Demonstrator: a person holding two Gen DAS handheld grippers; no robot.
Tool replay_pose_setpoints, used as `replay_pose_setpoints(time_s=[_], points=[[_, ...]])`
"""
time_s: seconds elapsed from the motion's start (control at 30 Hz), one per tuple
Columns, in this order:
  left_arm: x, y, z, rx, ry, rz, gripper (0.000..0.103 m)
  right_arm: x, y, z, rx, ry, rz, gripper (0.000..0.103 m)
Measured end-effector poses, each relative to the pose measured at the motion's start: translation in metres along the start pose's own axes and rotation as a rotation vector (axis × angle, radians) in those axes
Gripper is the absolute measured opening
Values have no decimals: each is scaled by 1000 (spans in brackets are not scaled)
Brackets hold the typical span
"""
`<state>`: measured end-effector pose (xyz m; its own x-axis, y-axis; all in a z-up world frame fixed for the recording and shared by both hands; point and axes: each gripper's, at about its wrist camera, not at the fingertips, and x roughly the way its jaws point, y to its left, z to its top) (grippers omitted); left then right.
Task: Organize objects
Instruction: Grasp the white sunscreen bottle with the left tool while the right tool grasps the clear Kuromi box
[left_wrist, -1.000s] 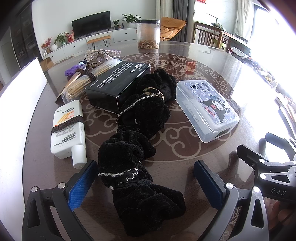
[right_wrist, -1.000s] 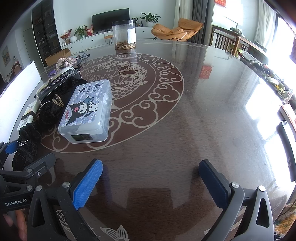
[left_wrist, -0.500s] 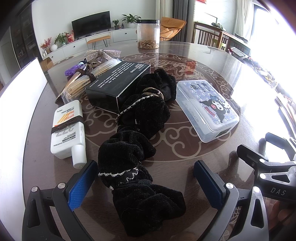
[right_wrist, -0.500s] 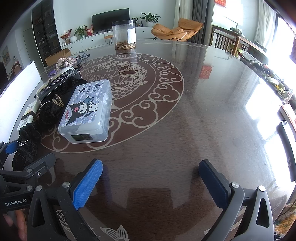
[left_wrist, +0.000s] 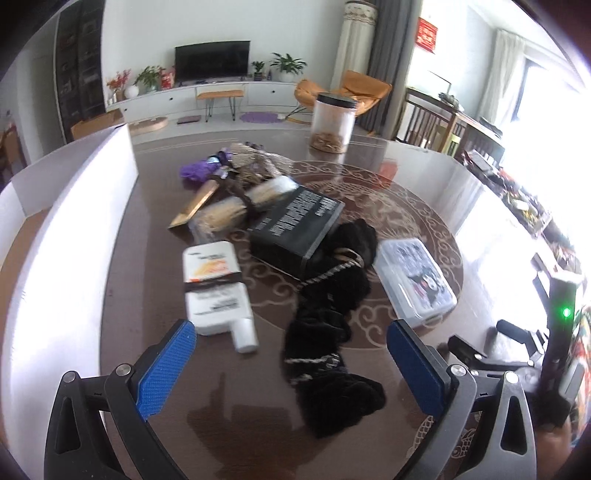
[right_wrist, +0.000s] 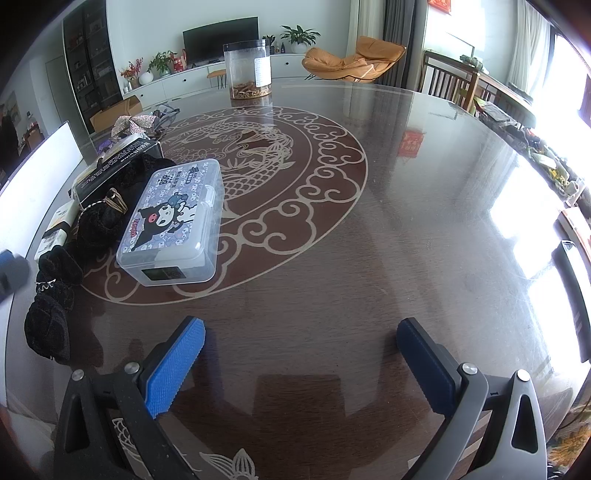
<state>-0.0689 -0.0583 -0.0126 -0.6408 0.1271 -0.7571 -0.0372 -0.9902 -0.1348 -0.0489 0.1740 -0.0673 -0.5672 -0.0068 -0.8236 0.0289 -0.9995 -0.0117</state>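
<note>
My left gripper (left_wrist: 291, 363) is open and empty, raised above black velvet scrunchies (left_wrist: 328, 332) and a white tube (left_wrist: 216, 288) on the round table. A black box (left_wrist: 295, 230), a clear cartoon-printed case (left_wrist: 413, 280), a bag of sticks (left_wrist: 236, 206) and purple and glittery hair items (left_wrist: 221, 168) lie beyond. My right gripper (right_wrist: 301, 363) is open and empty over bare table, with the case (right_wrist: 173, 221) and scrunchies (right_wrist: 51, 314) to its left.
A white box wall (left_wrist: 62, 258) stands along the table's left side. A clear jar (right_wrist: 248, 70) stands at the far edge. The dark glass-topped table (right_wrist: 406, 221) stretches to the right. The right gripper's body (left_wrist: 517, 362) shows at lower right in the left wrist view.
My left gripper has lifted up and back, so the scrunchies and other objects sit farther off and lower. The right gripper has not moved.
</note>
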Motion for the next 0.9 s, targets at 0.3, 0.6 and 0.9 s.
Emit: replay_pose_setpoints(time_s=[0.3,0.6,0.9], points=[[59,37,31,-84,198,84,103,0,0,0,0,0,0,103],[107,62,43,-134,236,193,103,0,0,0,0,-1,0,103],[111,53,35,-14,183,181,99,-1,0,0,0,-1,4,103]])
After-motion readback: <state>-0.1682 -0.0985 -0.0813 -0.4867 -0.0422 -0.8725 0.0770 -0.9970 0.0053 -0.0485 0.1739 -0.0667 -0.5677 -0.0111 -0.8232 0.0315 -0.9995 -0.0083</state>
